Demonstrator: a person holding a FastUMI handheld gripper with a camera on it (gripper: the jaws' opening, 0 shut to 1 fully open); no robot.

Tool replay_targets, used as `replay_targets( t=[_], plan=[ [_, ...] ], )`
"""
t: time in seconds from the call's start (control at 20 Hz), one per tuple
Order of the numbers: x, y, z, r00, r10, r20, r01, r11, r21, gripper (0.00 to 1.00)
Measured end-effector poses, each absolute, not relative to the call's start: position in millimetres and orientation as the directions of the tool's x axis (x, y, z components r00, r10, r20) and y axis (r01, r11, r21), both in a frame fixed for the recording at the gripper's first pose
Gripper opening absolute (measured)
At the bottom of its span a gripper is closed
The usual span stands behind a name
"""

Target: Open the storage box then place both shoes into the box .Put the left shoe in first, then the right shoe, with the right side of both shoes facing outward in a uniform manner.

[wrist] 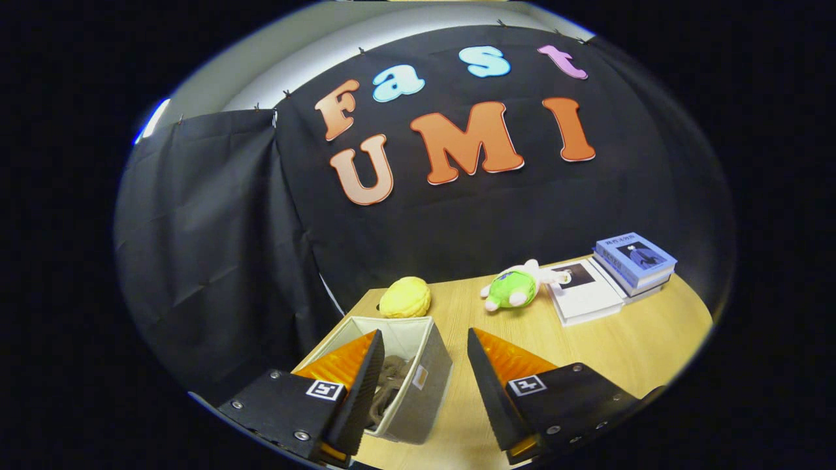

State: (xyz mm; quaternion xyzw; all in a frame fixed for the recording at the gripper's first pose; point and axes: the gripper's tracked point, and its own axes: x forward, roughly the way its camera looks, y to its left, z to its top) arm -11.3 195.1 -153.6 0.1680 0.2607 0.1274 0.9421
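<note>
Gripper sits low in the frame, fingers spread wide and holding nothing. Between them, lower centre-left, the box is already open, with something brownish inside, probably a shoe, but can't tell if it's one or both. So I'd guess we're mid-task or nearly done. Further back on the table: a yellow toy, a green plush, books.

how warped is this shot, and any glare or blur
Gripper view: strong fisheye bending, the wooden table edge curves. A bright glare streak sits above the cloth wall. Books and green plush toy look fairly sharp; the storage box interior is shadowed. The gripper fingers stand open.
</note>
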Motion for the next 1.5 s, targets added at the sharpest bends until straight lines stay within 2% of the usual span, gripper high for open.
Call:
replay_targets(
  t=[0.1, 0.4, 0.6, 0.75, 1.0, 1.5],
  plan=[
    [-17, 171, -150, 0.867, 0.298, -0.4, -0.16, 0.926, 0.342, 0.83],
    [-34, 96, -146, 0.938, 0.186, -0.292, -0.112, 0.961, 0.251, 0.91],
    [-44, 55, -139, 0.973, 0.141, -0.184, -0.089, 0.96, 0.264, 0.92],
    [-50, 17, -135, 0.991, 0.062, -0.122, -0.037, 0.98, 0.198, 0.92],
    [-59, -19, -130, 0.996, -0.023, -0.088, 0.031, 0.996, 0.084, 0.93],
    [-58, -47, -112, 0.995, -0.093, -0.03, 0.095, 0.993, 0.073, 0.94]
  ],
)
